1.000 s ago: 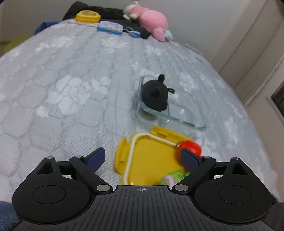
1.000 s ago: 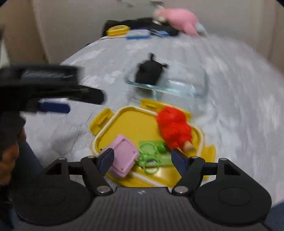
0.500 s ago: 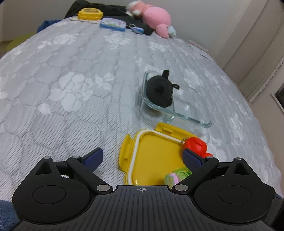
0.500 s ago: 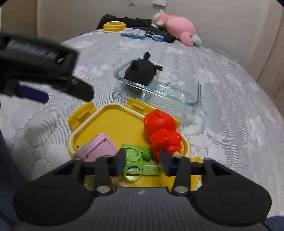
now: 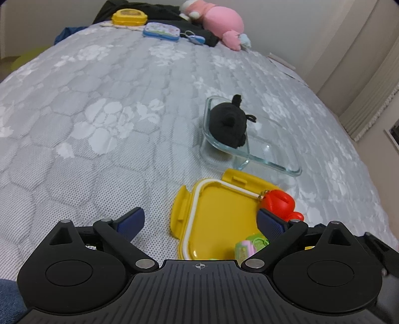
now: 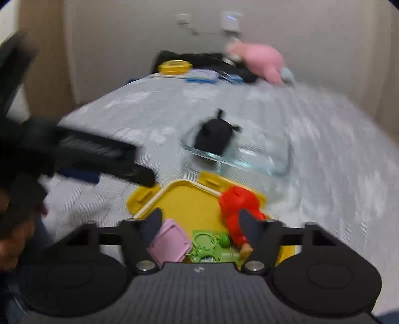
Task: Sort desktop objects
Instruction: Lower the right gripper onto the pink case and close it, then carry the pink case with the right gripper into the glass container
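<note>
A clear glass container (image 5: 274,164) lies on the grey quilted bed with a black plush toy (image 5: 228,124) in its far end. In front of it a yellow lid (image 5: 219,211) carries a red toy (image 5: 279,203), a pink block (image 6: 169,243) and a green keyring card (image 6: 207,245). My left gripper (image 5: 199,215) hovers open over the lid's left edge, holding nothing. My right gripper (image 6: 200,216) hangs over the lid's near side. Its jaws are opening, with the pink block beside one finger and the red toy (image 6: 237,202) beside the other; neither is pressed.
At the bed's far end lie a pink plush (image 5: 219,22), a yellow box (image 5: 128,18), a blue tin (image 5: 161,31) and dark cloth (image 5: 159,12). Walls close off the far and right sides. The left gripper's black body (image 6: 94,152) crosses the right wrist view's left side.
The right gripper's jaws narrowed over the green card half a second ago and have since spread apart; its view has tipped up slightly and blurred. The left gripper stays put.
</note>
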